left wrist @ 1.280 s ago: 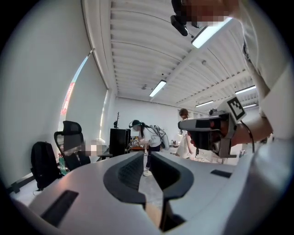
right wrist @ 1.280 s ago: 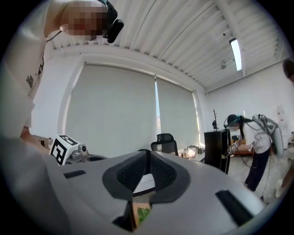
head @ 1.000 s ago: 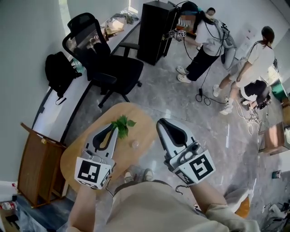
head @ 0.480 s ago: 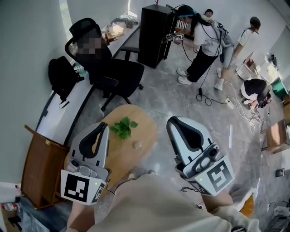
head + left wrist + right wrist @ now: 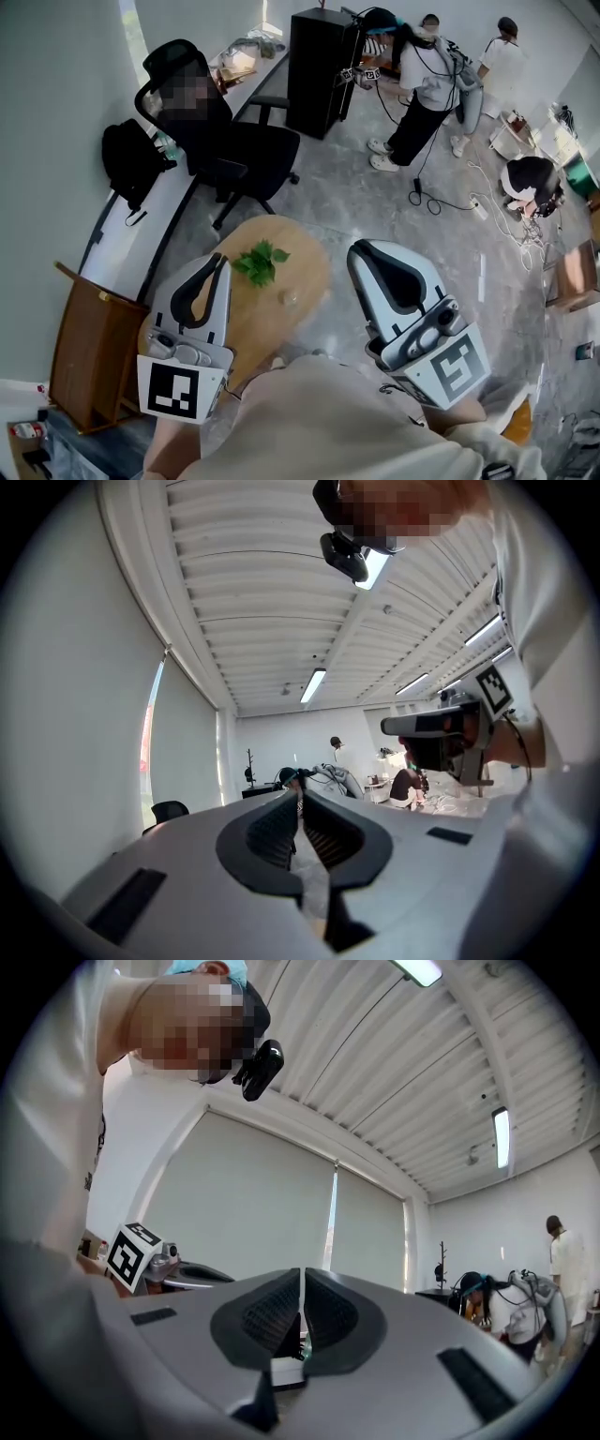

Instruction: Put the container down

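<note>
A small clear container (image 5: 289, 298) stands on the round wooden table (image 5: 281, 248), just right of a sprig of green leaves (image 5: 260, 262). My left gripper (image 5: 218, 258) is held above the table's left side, jaws shut with nothing between them; in the left gripper view (image 5: 300, 799) they meet against the far room. My right gripper (image 5: 360, 247) hangs over the floor right of the table, also shut and empty, and in the right gripper view (image 5: 302, 1274) its ribbed pads touch. Neither gripper touches the container.
A black office chair (image 5: 234, 141) stands beyond the table, beside a long white desk (image 5: 141, 225) with a black backpack (image 5: 131, 159). A wooden stand (image 5: 89, 347) is at the left. A black cabinet (image 5: 323, 66), people (image 5: 422, 84) and floor cables (image 5: 450, 202) fill the back right.
Both grippers have lifted toward the head camera and pulled back toward the person, so they look larger. The container stays on the table. People at the back have shifted.
</note>
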`<state>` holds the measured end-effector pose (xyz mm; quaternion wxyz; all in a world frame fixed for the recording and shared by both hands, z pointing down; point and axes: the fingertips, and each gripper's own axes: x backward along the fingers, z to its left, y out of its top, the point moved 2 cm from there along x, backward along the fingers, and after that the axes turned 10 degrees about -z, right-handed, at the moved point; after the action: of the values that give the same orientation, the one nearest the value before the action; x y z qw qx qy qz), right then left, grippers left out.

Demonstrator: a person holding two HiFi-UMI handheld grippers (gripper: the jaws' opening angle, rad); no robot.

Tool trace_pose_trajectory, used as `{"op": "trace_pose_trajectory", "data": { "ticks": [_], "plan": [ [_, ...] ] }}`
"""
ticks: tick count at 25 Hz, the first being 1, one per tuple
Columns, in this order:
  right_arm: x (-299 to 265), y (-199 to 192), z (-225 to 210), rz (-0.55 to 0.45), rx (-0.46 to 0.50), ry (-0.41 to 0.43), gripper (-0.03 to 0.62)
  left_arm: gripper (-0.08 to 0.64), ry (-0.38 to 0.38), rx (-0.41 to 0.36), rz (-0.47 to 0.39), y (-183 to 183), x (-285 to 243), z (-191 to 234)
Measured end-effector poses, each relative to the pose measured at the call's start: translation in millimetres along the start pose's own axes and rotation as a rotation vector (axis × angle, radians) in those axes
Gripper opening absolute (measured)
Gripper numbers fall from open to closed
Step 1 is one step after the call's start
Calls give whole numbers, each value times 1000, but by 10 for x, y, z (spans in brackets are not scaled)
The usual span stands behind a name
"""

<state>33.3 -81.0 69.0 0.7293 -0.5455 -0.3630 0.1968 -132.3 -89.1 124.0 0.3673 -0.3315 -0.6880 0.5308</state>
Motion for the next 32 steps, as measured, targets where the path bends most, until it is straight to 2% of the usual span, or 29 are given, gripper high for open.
{"op": "trace_pose_trajectory", "data": {
  "ticks": [3, 6, 10, 16, 21, 27, 32],
  "plan": [
    [49, -73, -29, 34, 15, 1, 8, 18, 1, 6, 5, -1, 10, -16],
    [79, -75, -95, 39, 13, -21, 8, 18, 1, 3, -25, 34, 12, -22],
    [122, -131, -125, 31, -22, -35, 8, 18, 9, 12, 24, -29, 20, -23],
    [120, -197, -87, 51, -24, -33, 8, 18, -4, -5, 5, -29, -10, -35],
    [173, -302, -114, 85, 18, -60, 8, 18, 2, -9, 23, -76, -9, -78],
    [167, -272, -152, 74, 26, -77, 8, 18, 21, -9, 30, -57, -5, -97],
    [142, -286, -161, 75, 33, -87, 8, 18, 34, -41, 32, -52, 1, -93]
  ]
}}
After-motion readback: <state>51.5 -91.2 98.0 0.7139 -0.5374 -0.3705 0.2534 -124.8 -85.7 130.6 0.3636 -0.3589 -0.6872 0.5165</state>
